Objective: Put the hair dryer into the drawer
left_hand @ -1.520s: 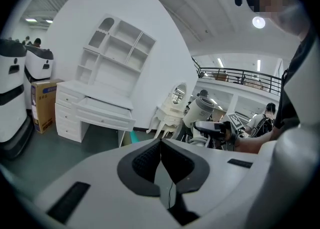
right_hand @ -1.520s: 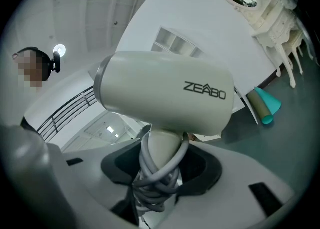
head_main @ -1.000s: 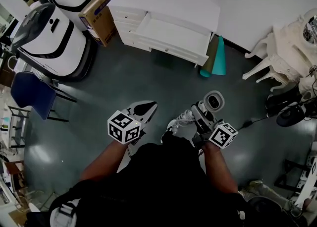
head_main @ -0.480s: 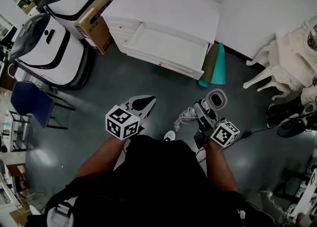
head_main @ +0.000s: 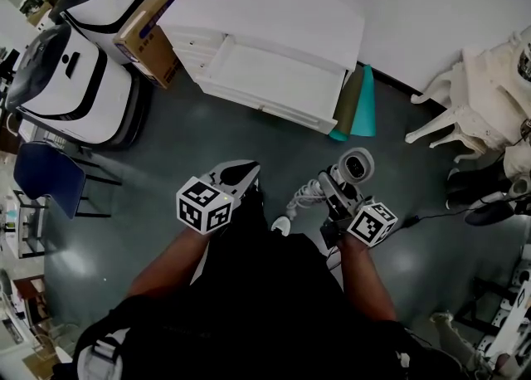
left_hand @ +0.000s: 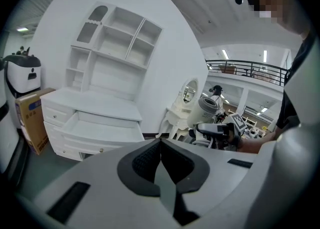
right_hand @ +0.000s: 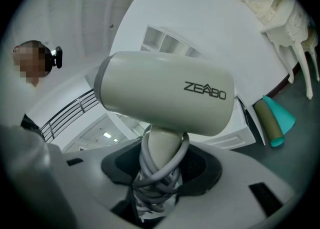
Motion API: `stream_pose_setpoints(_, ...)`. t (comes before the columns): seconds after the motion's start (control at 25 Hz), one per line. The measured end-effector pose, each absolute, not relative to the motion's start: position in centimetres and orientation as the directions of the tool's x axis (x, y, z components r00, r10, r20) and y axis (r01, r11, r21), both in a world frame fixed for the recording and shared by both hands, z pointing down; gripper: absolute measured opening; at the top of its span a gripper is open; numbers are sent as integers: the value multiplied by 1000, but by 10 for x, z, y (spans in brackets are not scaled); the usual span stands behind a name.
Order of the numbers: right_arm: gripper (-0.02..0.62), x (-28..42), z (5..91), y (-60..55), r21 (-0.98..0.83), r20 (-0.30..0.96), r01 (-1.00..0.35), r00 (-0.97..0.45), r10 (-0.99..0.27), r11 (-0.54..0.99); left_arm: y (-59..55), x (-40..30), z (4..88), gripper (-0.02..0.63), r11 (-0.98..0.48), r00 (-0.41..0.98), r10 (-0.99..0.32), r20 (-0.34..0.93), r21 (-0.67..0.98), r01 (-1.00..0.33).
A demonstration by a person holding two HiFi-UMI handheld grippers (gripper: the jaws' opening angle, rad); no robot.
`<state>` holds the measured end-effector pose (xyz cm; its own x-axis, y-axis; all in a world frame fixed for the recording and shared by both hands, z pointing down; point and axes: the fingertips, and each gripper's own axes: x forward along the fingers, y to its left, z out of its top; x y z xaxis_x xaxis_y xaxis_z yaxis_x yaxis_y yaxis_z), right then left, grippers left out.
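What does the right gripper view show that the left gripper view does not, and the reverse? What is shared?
Only the right gripper view: the ZEABO print on the hair dryer, and a teal roll. Only the left gripper view: the left gripper, shut and empty, the open drawer and a cardboard box. Both: the hair dryer held in the right gripper, and the white shelf unit.

One hair dryer (head_main: 358, 166), one open drawer (head_main: 274, 75), one cardboard box (head_main: 149, 31), one blue chair (head_main: 41, 181), two rolled mats (head_main: 363, 111) (head_main: 348, 104)
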<state>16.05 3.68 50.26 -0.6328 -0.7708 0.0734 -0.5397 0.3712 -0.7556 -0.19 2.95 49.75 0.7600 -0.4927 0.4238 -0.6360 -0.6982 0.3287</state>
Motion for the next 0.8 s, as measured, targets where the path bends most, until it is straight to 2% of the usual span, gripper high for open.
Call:
stream_pose_setpoints(0.44, 212, 173, 510, -16, -781, 96, -549, -577, -811, 298, -45, 17, 500, 11, -725, 795, -455, 401, 352, -593)
stream_pose_setpoints(0.8, 212, 163, 510, -89, -768, 126, -575, -567, -814, 282, -123, 5, 508, 11, -718, 800, -437, 410, 376, -585)
